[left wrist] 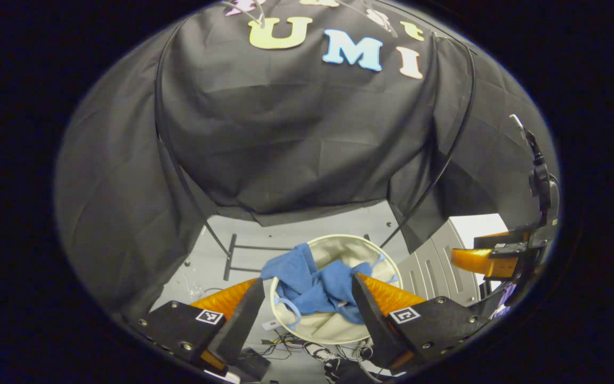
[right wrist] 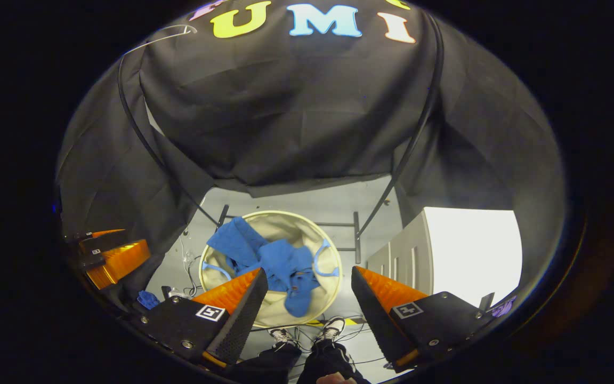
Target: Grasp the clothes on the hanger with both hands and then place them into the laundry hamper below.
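The crumpled blue cloth garment (left wrist: 317, 285) (right wrist: 275, 261) is lying inside the round cream fabric laundry hamper (left wrist: 363, 248) (right wrist: 299, 224), one end draping over its rim. Above the hamper, the left gripper (left wrist: 307, 304) and right gripper (right wrist: 309, 296) are hovering spread apart, pinching nothing.

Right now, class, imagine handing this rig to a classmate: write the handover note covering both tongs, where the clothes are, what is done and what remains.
Left tongs: open, holding nothing, above the hamper.
Right tongs: open, holding nothing, also above it.
The blue fabric garment lies crumpled inside the round cream fabric laundry hamper on the grey floor, one edge draped over its rim.
A thin wire hanger hangs bare near the top of the booth.
Done: garment off the hanger and dropped in the hamper.
Left: probably nothing, perhaps tuck the draped edge in.
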Available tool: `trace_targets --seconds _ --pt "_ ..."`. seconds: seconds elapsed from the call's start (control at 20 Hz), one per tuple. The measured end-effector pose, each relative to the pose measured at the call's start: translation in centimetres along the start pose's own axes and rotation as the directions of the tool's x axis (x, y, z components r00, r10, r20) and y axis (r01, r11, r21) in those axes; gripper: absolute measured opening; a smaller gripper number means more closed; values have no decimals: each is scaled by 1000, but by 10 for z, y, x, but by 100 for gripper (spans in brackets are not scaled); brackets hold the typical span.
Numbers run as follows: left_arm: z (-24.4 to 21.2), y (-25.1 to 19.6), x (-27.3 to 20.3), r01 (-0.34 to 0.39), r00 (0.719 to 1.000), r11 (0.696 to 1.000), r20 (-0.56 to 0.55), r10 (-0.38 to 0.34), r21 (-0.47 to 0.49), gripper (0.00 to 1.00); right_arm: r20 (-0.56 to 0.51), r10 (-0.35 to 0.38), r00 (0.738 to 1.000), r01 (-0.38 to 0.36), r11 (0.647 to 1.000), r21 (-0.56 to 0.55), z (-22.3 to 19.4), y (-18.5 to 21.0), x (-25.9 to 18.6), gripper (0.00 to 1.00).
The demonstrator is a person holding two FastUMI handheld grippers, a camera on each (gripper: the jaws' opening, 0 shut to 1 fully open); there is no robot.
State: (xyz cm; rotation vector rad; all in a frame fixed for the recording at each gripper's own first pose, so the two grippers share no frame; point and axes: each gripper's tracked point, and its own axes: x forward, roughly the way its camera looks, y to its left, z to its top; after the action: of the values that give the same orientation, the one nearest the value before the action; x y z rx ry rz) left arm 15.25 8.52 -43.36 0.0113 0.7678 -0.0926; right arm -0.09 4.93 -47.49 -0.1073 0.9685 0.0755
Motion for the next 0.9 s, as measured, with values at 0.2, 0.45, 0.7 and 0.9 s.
trace_targets --seconds 0.2,0.45,0.7,0.9 --pt "48 -5 -61 2 993 999 120 -7 47 96 128 -81 989 76 996 43 45 -29 -59 98" --pt "133 -26 -132 -18 948 993 317 -22 121 96 353 -169 920 136 984 116 112 -63 -140 98" --pt "227 -62 -230 -68 849 995 528 21 70 96 576 -174 799 115 984 138 173 -92 -228 98" --pt "268 -94 -302 -99 769 995 633 87 -17 96 746 -148 649 65 988 139 216 -125 -309 94"
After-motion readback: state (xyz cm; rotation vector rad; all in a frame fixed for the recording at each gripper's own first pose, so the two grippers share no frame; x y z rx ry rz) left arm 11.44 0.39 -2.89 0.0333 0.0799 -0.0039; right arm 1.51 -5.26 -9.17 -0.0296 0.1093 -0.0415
